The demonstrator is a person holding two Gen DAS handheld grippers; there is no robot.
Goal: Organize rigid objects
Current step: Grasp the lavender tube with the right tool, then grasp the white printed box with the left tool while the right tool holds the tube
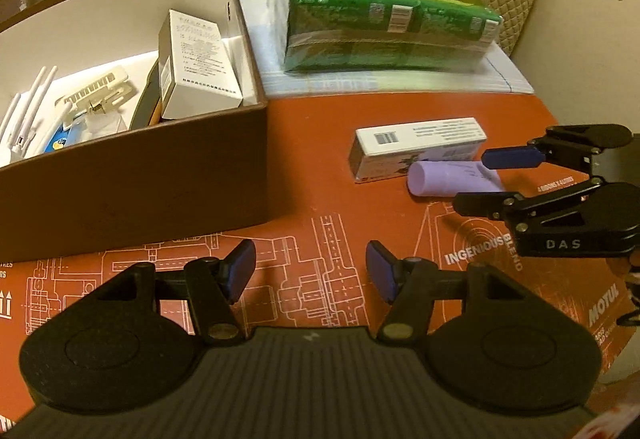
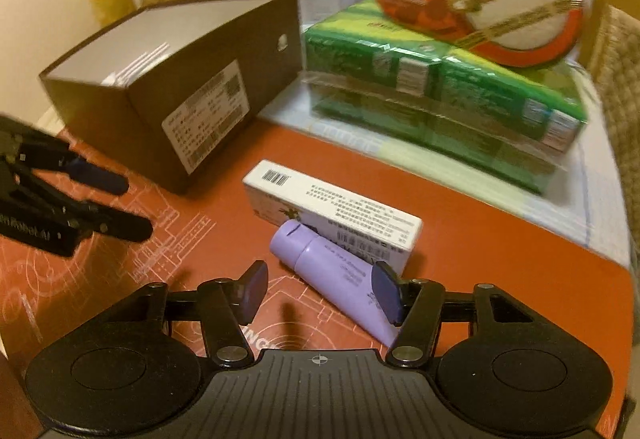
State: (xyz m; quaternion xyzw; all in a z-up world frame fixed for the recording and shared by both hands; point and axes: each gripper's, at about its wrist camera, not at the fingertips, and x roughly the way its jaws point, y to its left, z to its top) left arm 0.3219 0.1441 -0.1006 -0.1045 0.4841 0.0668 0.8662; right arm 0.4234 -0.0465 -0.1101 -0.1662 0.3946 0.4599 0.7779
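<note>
Picking up the purple tube (image 2: 340, 279) is judged to be the step in hand, since the right gripper (image 2: 320, 293) is placed low over it while the brown box (image 1: 132, 175), where several things are already kept, stands open to the left. The tube lies flat on the red mat (image 1: 320, 127), touching the long side of the white carton (image 2: 332, 215), with its cap end pointing away from the gripper.

The jaws of the right gripper are spread, and nothing is pinched: the right pad is seen over the lower part of the tube, the left pad stands clear of it above the mat. It cannot be told whether that right pad already touches the tube. The jaws of the left gripper (image 1: 310, 271) are spread as well, and only bare mat is seen between them, near the front wall of the box.

For a good grasp, the tube should be brought to the middle between both pads, so the gripper is best shifted a little toward its right side before it is closed. The pads should be set across the round body, not along it, because a smooth cylinder is likely to roll or slip out. Care is needed at the carton side: little room is left there for a finger, and the carton may be pushed or pinched together with the tube. A grip near the middle of the body is judged safer than one at the tail end.
</note>
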